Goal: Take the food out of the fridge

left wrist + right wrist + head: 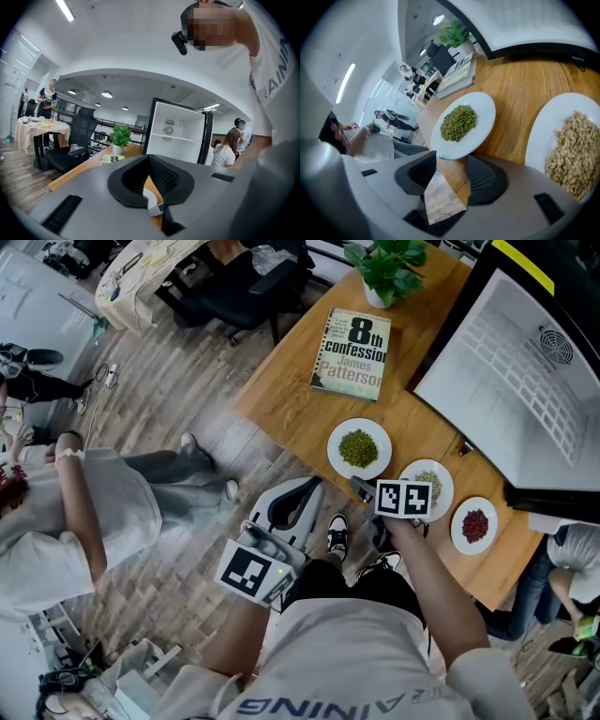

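Three white plates of food stand on the wooden table [291, 381]: green beans [358, 448], pale grain [428, 486] and red beans [474, 525]. My right gripper [361, 487] points down at the table's near edge, between the green-bean and grain plates. In the right gripper view its jaws [450, 159] stand apart, with the near rim of the green-bean plate [464, 124] just beyond the tips and the pads not pressing on it. The grain plate [569, 145] lies to the right. My left gripper [309, 488] hangs off the table's near edge, its tips [149, 157] together on nothing.
The white fridge [178, 136] stands open beyond the table, its door [506, 381] reaching over the table's right side. A book [352, 352] and a potted plant [386, 268] sit at the far end. People stand and sit around, one at left [66, 512].
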The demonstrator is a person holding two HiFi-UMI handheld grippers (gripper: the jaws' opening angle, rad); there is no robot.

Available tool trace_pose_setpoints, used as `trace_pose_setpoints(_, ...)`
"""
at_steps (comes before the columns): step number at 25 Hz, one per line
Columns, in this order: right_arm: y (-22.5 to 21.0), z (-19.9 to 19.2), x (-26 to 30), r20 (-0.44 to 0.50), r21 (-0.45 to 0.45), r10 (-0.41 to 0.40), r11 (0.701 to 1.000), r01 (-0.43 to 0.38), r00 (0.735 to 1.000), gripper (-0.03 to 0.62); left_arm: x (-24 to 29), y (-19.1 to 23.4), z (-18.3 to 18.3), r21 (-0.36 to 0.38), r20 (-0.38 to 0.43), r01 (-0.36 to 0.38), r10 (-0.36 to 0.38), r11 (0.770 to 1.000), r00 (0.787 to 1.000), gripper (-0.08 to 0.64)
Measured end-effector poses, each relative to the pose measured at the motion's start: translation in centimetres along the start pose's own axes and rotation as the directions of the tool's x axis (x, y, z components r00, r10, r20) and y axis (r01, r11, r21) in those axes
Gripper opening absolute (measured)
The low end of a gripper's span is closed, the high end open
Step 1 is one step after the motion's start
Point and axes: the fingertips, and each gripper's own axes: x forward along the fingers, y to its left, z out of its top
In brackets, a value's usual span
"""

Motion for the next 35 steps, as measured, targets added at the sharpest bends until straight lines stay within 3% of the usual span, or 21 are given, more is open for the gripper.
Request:
trace_pose_setpoints(6, 0.0, -1.0, 0.0, -0.073, -0.178, -0.095, 0.981, 0.081, 0.993, 0.192, -0.1, 0.0, 0.2, -0.002, 0.003, 0.001, -0.001, 1.000, 1.000, 0.008)
trace_pose_setpoints(12, -0.3, -1.7, 0.1, -0.137, -0.371, -0.227, 0.914, 0.163, 0.964, 0.190, -0.2, -0.2, 0.2, -0.003, 0.000, 0.006, -0.006, 1.000, 1.000, 0.007)
trace_pose_setpoints(21, -0.8, -2.3, -1.2, -0.161, -0.341, -0.244, 0.923, 0.178, 0.956, 0.167, -0.3, -0.5, 0.6, 0.002, 0.006, 0.008, -0.008, 1.000, 1.000, 0.008)
trace_pose_setpoints(23, -0.7, -1.8, -2.0, -0.127, -0.334, -0.237, 0.925, 0.184, 0.963, 0.132, -0.2, -0.6, 0.8, 0.004, 0.009, 0.010, -0.010, 1.000, 1.000, 0.006)
trace_pose_setpoints(25, -0.2, -0.8, -3.2, -0.066, -0.323, -0.212, 0.929, 0.180, 0.975, 0.050, -0.1, -0.8, 0.9, 0.009, 0.013, 0.015, -0.015, 1.000, 1.000, 0.008)
trace_pose_setpoints(29, 1.6, 1.6, -6.2, 0.084, -0.289, -0.075, 0.952, 0.096, 0.994, 0.027, 0.3, -1.3, 1.5, 0.022, 0.017, 0.027, -0.028, 0.999, 0.999, 0.006)
trace_pose_setpoints(32, 2.6, 4.1, -9.5, 0.224, -0.280, 0.002, 0.958, 0.063, 0.975, 0.021, 0.8, -1.8, 2.1, 0.031, 0.017, 0.033, -0.034, 0.999, 0.999, 0.007)
trace_pose_setpoints(35, 3.1, 6.2, -13.3, 0.355, -0.295, 0.032, 0.952, 0.079, 0.934, 0.020, 1.4, -2.7, 2.9, 0.045, 0.025, 0.048, -0.049, 0.998, 0.999, 0.008)
